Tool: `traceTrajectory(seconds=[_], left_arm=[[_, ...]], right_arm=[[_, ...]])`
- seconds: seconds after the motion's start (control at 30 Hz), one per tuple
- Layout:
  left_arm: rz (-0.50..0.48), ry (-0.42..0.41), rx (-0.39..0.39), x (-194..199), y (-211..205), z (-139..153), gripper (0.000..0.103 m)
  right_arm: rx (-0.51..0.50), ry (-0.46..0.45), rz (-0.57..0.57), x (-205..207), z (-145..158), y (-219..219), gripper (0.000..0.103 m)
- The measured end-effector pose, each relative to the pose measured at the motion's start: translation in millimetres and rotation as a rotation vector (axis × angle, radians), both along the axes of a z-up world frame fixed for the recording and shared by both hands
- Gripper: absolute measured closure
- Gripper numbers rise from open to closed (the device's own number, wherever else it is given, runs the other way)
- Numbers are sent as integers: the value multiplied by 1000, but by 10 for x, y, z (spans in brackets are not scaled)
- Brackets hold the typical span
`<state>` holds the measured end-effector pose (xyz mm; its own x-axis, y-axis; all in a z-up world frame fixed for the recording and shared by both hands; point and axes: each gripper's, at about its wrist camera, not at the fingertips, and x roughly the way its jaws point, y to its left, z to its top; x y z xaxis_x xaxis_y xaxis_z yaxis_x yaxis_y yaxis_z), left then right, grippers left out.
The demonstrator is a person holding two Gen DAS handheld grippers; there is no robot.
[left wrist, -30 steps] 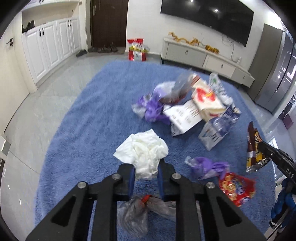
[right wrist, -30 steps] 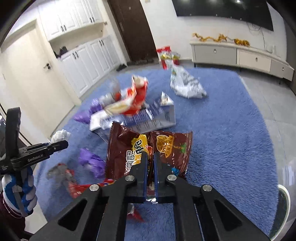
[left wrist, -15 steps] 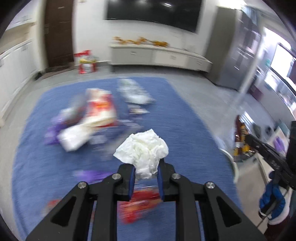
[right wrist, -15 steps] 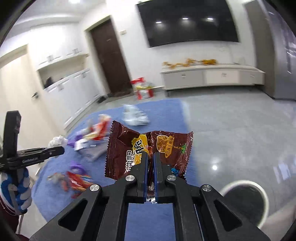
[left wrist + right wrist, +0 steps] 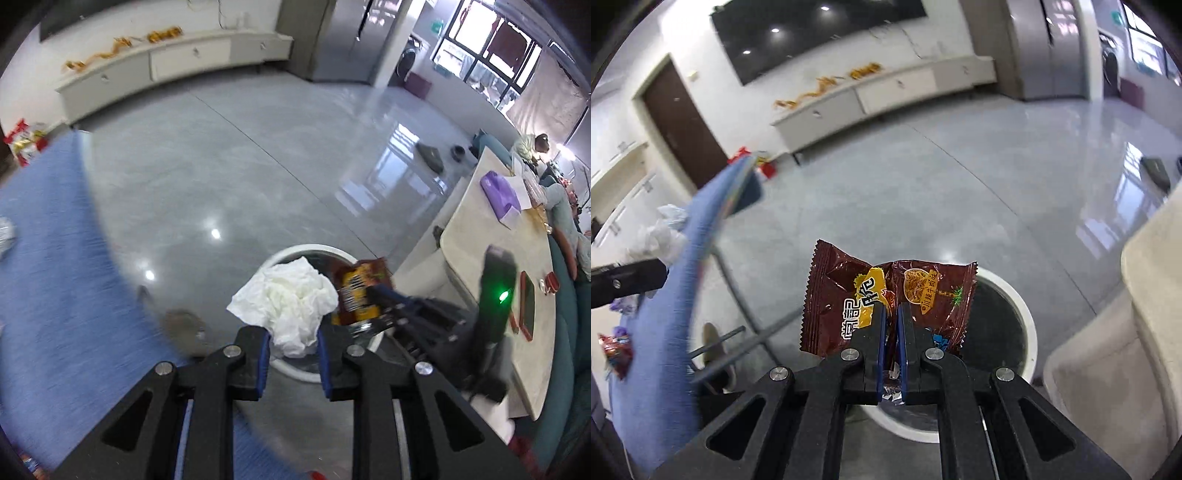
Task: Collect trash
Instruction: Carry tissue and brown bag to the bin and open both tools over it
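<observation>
A glossy grey tiled floor (image 5: 258, 155) fills most of both views, with a long white low cabinet (image 5: 886, 92) along the far wall at the top and a blue rug (image 5: 48, 288) down the left side of the frame. In the lower centre of each view stands a round white-rimmed trash bin (image 5: 1028, 328) with a dark inside.

In the left wrist view, the left gripper (image 5: 291, 343) is clamped on a crumpled white tissue (image 5: 288, 302), its blue-padded fingers closed partway onto the wad's lower end. The tissue hangs in front of the bin's near-left rim (image 5: 288, 254). Just to its right, the right gripper's black body reaches in from the lower right, with the brown wrapper (image 5: 360, 291) at its tip over the bin opening.

In the right wrist view, the right gripper (image 5: 891, 328) is pinched nearly closed on a brown snack wrapper (image 5: 849, 291) with yellow print, held upright and spread wide in front of the bin's left half. A pale table edge (image 5: 1152, 266) sits at the right of the frame. At the far left, the left gripper's black finger (image 5: 628, 277) shows blurred beside the rug, with the white tissue above it.
</observation>
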<state>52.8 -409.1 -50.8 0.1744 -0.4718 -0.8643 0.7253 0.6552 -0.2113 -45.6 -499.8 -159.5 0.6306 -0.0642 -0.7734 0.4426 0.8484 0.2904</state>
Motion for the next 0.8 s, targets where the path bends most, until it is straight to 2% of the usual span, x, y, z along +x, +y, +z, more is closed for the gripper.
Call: traceTrajectory(seconds=[0.2, 0.3, 0.37, 0.47, 0.63, 0.8], left_arm=[[-7, 97, 0, 207, -449, -354, 79], [-10, 153, -11, 270, -510, -504, 70], [-6, 176, -15, 299, -488, -569, 60], [-10, 221, -27, 335, -512, -651, 58], [-11, 223, -57, 312, -420, -618, 58], [11, 157, -143, 179, -219, -333, 58]], right_arm=[[39, 70, -51, 115, -461, -231, 88], [45, 104, -69, 132, -624, -302, 84], [54, 119, -85, 123, -712, -321, 84], [61, 128, -99, 20, -788, -298, 83], [69, 119, -123, -44, -745, -285, 77], [60, 92, -142, -174, -533, -227, 75]])
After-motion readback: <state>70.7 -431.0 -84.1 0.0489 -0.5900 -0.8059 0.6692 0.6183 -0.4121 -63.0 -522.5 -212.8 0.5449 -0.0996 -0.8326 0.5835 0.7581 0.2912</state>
